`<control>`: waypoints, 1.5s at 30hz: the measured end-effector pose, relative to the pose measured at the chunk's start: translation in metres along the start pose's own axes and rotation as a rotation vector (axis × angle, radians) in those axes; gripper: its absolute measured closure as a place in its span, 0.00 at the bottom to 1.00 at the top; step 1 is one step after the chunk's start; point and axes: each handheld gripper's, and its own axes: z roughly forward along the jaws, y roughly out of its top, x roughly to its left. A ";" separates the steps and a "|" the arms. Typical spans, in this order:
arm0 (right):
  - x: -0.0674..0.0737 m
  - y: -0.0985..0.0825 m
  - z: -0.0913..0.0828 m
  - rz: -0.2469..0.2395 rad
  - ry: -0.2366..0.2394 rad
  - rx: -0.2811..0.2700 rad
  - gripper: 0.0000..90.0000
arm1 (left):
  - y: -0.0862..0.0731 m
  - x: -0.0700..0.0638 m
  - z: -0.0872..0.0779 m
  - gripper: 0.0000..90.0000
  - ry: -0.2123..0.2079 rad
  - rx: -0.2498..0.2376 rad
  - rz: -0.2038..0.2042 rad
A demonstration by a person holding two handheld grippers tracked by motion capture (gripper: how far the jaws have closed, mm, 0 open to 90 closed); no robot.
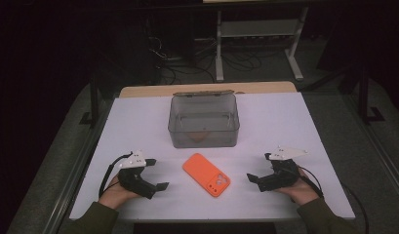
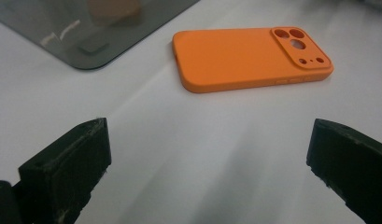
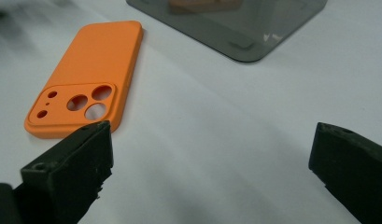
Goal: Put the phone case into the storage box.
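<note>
While matte orange phone case [image 1: 206, 174] lies flat, rounded | smoky clear box [image 1: 204, 120] | both hand-held grippers spread, empty

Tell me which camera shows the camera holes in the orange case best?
The right gripper view: the case lies close, its holes large and sharp. The left gripper view shows them smaller, at the case's far end. The high view shows the whole case as a small shape, the holes barely visible.
</note>
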 end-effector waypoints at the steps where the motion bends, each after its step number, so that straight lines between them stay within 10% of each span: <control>1: 0.000 0.000 0.000 0.000 0.000 -0.002 0.00 | 0.000 0.000 0.000 0.00 0.001 -0.001 0.000; 45: 0.006 0.028 0.008 -0.013 0.052 0.009 0.00 | -0.001 -0.001 0.001 0.00 0.006 -0.001 -0.002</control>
